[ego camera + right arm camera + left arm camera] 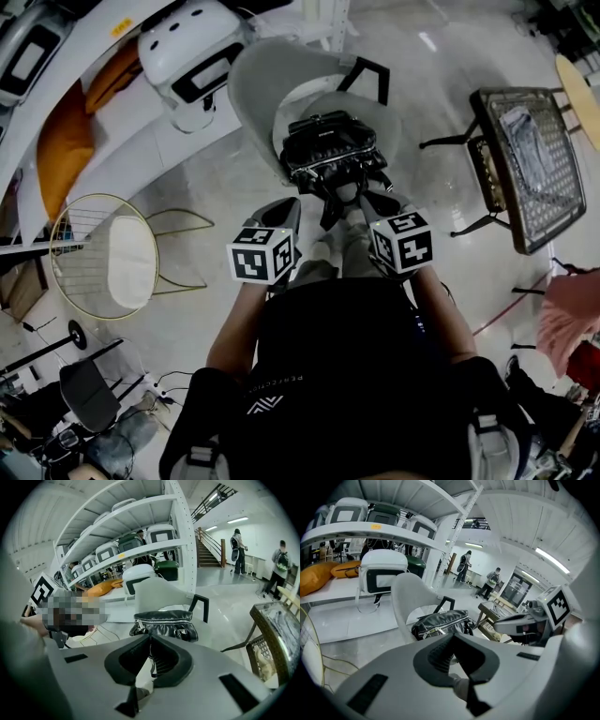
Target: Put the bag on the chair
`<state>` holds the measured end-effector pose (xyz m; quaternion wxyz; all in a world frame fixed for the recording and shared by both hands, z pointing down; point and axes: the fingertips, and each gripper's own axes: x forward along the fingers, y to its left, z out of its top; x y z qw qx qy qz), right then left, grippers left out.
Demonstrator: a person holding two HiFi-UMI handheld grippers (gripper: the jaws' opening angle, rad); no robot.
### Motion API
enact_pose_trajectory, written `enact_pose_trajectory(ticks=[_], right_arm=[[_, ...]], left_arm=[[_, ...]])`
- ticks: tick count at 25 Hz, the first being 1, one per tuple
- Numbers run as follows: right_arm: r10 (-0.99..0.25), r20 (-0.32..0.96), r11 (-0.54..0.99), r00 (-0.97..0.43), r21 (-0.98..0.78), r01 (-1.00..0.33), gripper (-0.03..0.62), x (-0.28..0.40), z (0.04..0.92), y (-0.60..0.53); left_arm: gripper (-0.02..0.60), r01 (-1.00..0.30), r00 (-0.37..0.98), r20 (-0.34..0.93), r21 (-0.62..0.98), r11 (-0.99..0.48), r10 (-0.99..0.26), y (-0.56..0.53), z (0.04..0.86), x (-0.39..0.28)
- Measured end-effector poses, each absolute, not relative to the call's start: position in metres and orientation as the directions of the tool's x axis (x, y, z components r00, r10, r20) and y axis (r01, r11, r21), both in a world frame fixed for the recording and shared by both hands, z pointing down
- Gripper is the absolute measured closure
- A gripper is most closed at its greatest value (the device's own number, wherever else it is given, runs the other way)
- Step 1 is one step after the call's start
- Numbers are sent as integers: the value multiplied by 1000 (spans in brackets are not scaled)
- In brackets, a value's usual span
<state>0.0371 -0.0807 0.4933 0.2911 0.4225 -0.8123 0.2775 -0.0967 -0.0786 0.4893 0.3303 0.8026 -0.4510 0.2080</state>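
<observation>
Shelving lines the pale floor behind the chair (262,84), where the bag (328,148) already sits on the seat just ahead of the left gripper (289,208) and right gripper (377,202), both jaws pressed together, so only drawing back seems left.

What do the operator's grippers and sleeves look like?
Both the left gripper and right gripper are grey shells with black ribbed pads, each carrying a white cube of black square markers. The person wears a black short-sleeved top.
</observation>
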Motion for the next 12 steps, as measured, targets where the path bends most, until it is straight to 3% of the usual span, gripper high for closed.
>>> enact_pose_trajectory(ticks=[12], right_arm=[[-544, 688, 443, -481, -251, -861, 558, 26, 486, -65]], left_arm=[[572, -830, 550, 630, 335, -447, -549, -65, 488, -82]])
